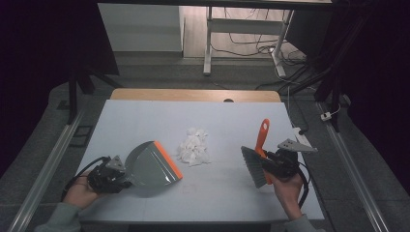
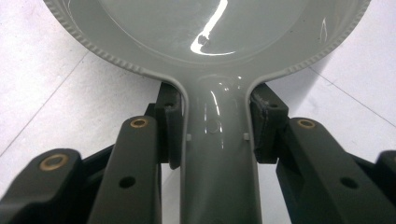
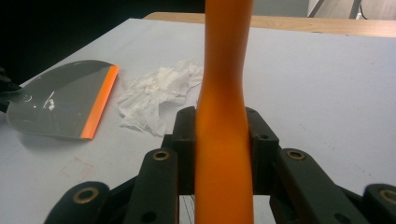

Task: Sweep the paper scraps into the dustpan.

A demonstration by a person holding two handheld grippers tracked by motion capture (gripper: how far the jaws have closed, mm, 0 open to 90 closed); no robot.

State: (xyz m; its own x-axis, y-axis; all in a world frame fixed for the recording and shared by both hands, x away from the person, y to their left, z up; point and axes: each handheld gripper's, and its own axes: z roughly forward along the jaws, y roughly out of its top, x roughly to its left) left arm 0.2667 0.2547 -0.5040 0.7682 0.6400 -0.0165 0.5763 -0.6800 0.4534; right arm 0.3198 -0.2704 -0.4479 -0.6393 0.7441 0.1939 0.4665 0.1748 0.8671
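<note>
My left gripper (image 1: 114, 175) is clamped on the handle of the grey dustpan (image 1: 152, 166), whose orange lip faces right toward the pile of torn white paper (image 1: 194, 147) at mid-table. My right gripper (image 1: 271, 164) grasps the orange-handled brush (image 1: 258, 157), bristles pointing left. Bare mat (image 1: 227, 188) lies open between pan and brush; the table's near edge is close to both hands.

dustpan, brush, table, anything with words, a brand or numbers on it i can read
None: no readable text anywhere.
dustpan: plain grey with an orange lip; a small round moulded mark on its handle, too faint to read.
brush: plain orange handle.
table: bare pale top.
</note>
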